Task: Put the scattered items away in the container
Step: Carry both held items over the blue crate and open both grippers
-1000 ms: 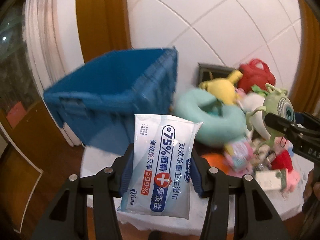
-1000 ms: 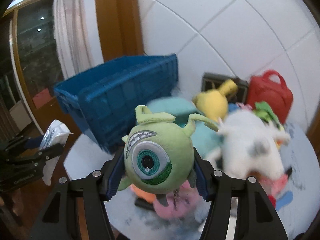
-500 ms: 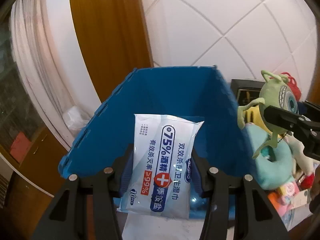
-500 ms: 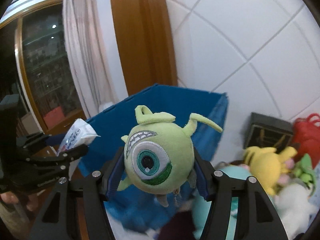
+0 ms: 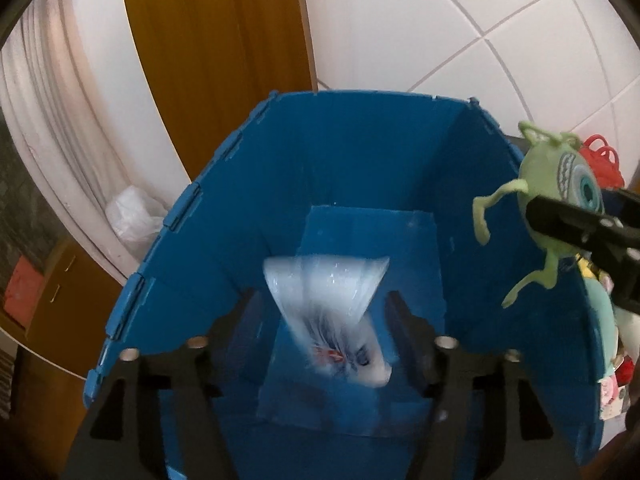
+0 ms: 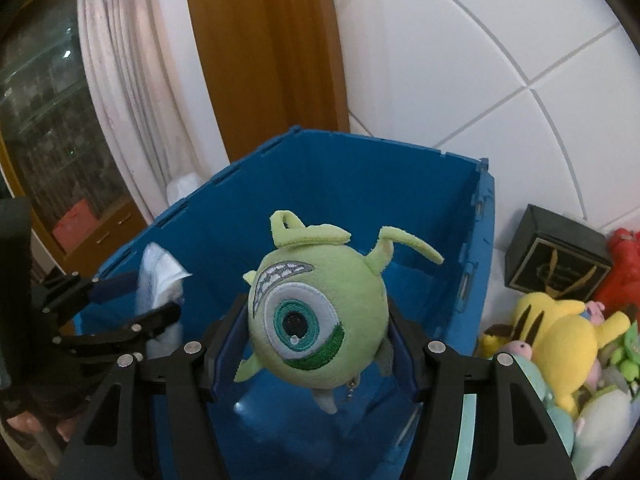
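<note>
The blue crate (image 5: 472, 216) fills the left wrist view. My left gripper (image 5: 326, 326) hangs over its inside with its jaws spread wide. The white wipes pack (image 5: 336, 312) is blurred between them, free of both pads and dropping into the crate; it also shows in the right wrist view (image 6: 160, 276). My right gripper (image 6: 316, 344) is shut on the green one-eyed plush (image 6: 312, 320) and holds it above the crate's (image 6: 440, 240) right side. The plush also shows in the left wrist view (image 5: 560, 196).
To the crate's right lie a yellow plush (image 6: 560, 340), a black box (image 6: 556, 260), a red bag (image 6: 624, 272) and other soft toys. A tiled wall, a wooden door frame and a white curtain stand behind the crate.
My left gripper has moved over the crate, opened, and let go of the wipes pack, which falls. My right gripper has carried the green plush over the crate.
</note>
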`<state>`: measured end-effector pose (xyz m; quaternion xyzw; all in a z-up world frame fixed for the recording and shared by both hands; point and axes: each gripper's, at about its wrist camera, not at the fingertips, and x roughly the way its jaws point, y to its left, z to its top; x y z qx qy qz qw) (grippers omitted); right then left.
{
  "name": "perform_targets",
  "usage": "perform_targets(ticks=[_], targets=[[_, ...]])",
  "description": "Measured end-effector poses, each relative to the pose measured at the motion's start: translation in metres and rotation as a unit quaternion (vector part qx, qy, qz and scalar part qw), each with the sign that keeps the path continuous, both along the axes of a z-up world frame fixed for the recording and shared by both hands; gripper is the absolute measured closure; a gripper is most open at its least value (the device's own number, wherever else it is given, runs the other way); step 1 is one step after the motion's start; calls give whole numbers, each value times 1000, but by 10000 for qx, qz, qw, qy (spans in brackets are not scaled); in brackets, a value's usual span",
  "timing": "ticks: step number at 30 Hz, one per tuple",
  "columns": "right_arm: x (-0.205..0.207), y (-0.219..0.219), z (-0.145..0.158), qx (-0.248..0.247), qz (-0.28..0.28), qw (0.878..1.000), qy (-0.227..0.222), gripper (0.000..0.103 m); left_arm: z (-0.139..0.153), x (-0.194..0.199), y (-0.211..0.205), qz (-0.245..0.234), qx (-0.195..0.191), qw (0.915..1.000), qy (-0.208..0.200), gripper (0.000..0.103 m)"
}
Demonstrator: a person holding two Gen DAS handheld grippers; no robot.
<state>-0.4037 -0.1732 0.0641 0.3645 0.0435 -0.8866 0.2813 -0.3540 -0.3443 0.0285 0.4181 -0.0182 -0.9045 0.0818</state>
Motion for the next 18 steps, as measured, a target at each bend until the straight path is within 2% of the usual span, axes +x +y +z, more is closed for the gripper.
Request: perform_targets(ticks=[1,3,7,13,15,18], targets=[[-2,-2,1,14,-4,10000,11,38,-1,0,-1,8,-15,10000,22,24],[-3,-5,2,41,-35,10000,44,35,-2,1,-4,14,-24,10000,52,23],[2,-9,4,119,-51,9999,90,12,-1,3,-6,-2,-7,10000,42,23],[10,-9,7,190,-62,9997,171,11,-1,11,-6,7,22,10000,33,23],[14,-8,8,197,-71,9996,187,2,0,13,-6,21,49,10000,18,23],[21,-1,9,229,-171,9993,222,0,1,23,-4,52,144,9999,17,23]])
